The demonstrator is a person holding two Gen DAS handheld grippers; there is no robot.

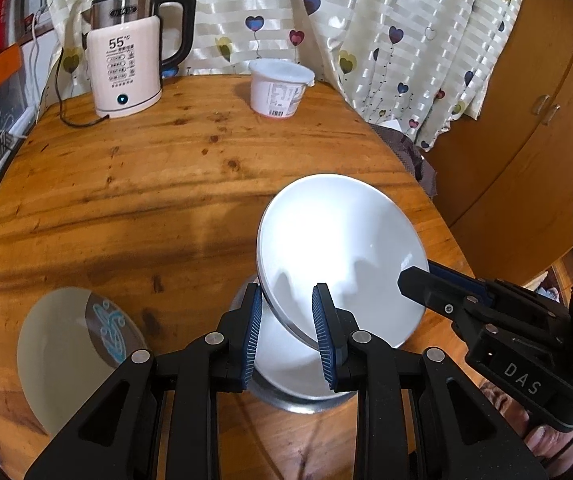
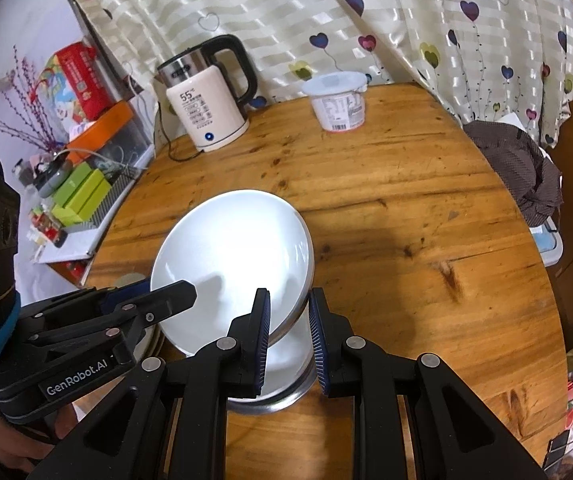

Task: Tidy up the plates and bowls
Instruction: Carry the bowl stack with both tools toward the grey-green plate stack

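A white plate (image 1: 338, 240) is held tilted above a metal bowl (image 1: 298, 376) on the round wooden table (image 1: 146, 184). My left gripper (image 1: 288, 320) straddles the plate's left rim, one finger on each side. My right gripper (image 2: 288, 320) straddles its right rim (image 2: 302, 280) the same way; it also shows in the left wrist view (image 1: 418, 276). The plate (image 2: 234, 256) and the bowl (image 2: 282, 372) both show in the right wrist view. A second white plate with a blue pattern (image 1: 74, 348) lies flat at the table's near left.
A kettle (image 1: 126, 64) with its cord and a white lidded tub (image 1: 280, 88) stand at the table's far side. A curtain (image 1: 366, 20) hangs behind. A brown cloth (image 2: 518, 168) lies off the right edge. Cluttered shelves (image 2: 78, 184) are at the left.
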